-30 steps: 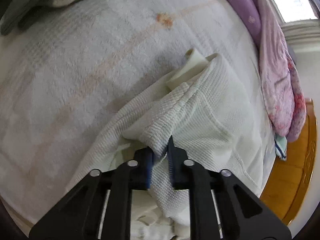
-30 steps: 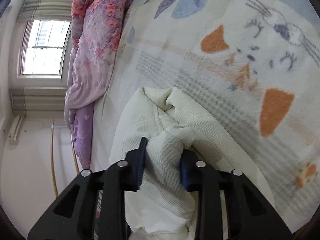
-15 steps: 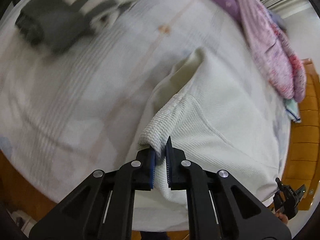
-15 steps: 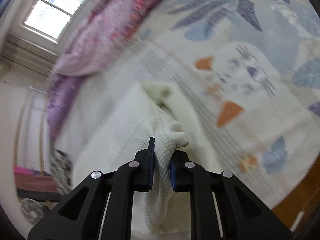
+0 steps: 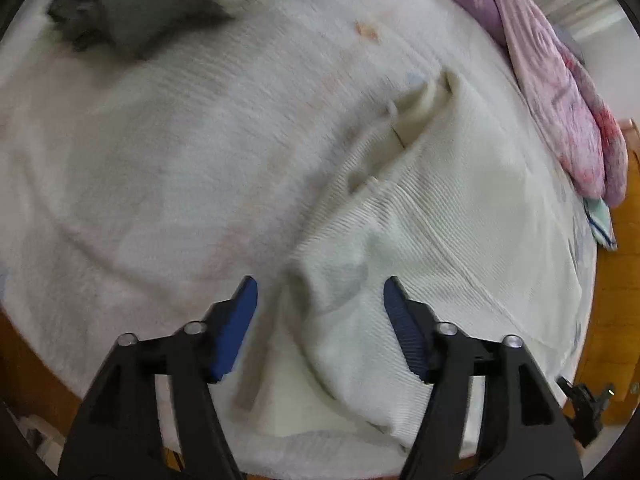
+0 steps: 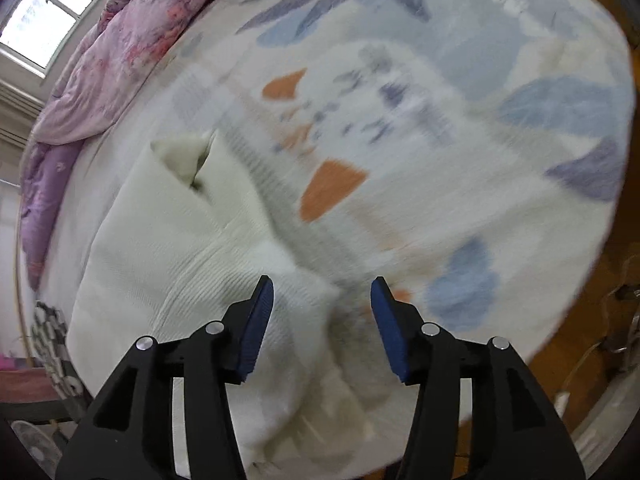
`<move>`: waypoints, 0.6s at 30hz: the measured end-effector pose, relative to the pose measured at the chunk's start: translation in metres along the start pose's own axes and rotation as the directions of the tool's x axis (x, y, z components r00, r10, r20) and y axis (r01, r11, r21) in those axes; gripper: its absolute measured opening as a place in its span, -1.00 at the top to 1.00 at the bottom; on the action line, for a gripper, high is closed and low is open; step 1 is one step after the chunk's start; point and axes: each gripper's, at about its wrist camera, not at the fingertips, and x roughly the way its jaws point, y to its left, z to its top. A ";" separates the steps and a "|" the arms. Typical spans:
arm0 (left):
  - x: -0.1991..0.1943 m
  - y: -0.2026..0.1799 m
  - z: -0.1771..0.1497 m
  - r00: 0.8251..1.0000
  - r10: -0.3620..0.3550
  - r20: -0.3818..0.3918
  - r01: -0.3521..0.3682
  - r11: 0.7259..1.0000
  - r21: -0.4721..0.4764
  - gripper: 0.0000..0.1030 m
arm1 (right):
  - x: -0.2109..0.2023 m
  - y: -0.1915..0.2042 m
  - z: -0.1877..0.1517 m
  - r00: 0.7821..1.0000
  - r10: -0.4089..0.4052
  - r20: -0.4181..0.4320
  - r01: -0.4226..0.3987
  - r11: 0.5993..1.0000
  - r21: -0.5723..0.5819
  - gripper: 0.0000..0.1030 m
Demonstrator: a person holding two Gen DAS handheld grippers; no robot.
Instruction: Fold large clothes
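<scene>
On the left, our left tool [image 5: 320,300] is spread wide, holding nothing, above the cream sweater [image 5: 440,220] lying flat on the bed [image 5: 160,160]. On the right, our right tool [image 6: 322,300] is spread too, over the sweater's edge [image 6: 180,240].

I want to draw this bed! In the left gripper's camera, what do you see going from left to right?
Grey folded clothes → white bedspread → cream knit garment → pink and purple quilt → wooden bed frame.
</scene>
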 end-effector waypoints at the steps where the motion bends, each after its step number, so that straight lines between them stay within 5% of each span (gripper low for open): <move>1: -0.002 0.000 -0.002 1.000 -0.012 -0.001 0.012 1.000 -0.006 -0.30 | -0.006 0.014 0.004 0.999 0.030 0.015 -0.029 0.999 -0.042 0.08; 3: -0.002 0.004 -0.007 1.000 -0.002 -0.009 0.001 1.000 -0.018 -0.30 | -0.006 0.052 0.009 0.995 0.095 0.018 -0.091 0.985 -0.145 0.30; 5: 0.005 0.006 -0.011 0.999 0.025 -0.028 -0.025 1.000 -0.008 -0.30 | -0.001 0.103 0.008 0.983 0.182 -0.003 -0.177 0.949 -0.261 0.79; 9: 0.019 0.011 -0.013 0.998 0.042 -0.053 -0.042 0.999 -0.006 -0.30 | 0.036 0.213 -0.009 0.951 0.291 -0.102 -0.305 0.843 -0.443 0.97; 13: 0.029 0.010 -0.015 0.997 0.055 -0.055 -0.054 0.998 0.016 -0.32 | 0.082 0.289 -0.028 0.950 0.273 -0.153 -0.312 0.773 -0.552 0.98; 18: 0.032 0.011 -0.018 0.998 0.043 -0.055 -0.041 0.999 0.035 -0.33 | 0.144 0.300 -0.049 0.975 0.103 -0.196 -0.200 0.792 -0.578 0.97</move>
